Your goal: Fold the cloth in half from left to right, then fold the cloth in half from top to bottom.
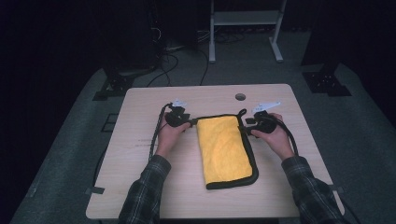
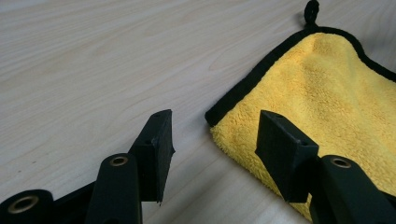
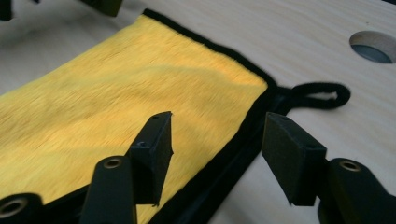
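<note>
Yellow towel [image 1: 223,150], one, between two wide-open hand-held grippers, left [image 1: 188,122] and right [image 1: 246,126].

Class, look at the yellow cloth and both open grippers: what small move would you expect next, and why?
Probably each gripper closes on its far corner. The left gripper and right gripper both stand open, straddling the black-trimmed edges of the folded yellow cloth, which lies flat on the table.

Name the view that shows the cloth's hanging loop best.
The right gripper view: the loop lies close and sharp on the table, at the yellow cloth's black-trimmed corner. The left gripper view shows the loop small, cut by the top edge. In the high view it is a tiny dark curl.
</note>
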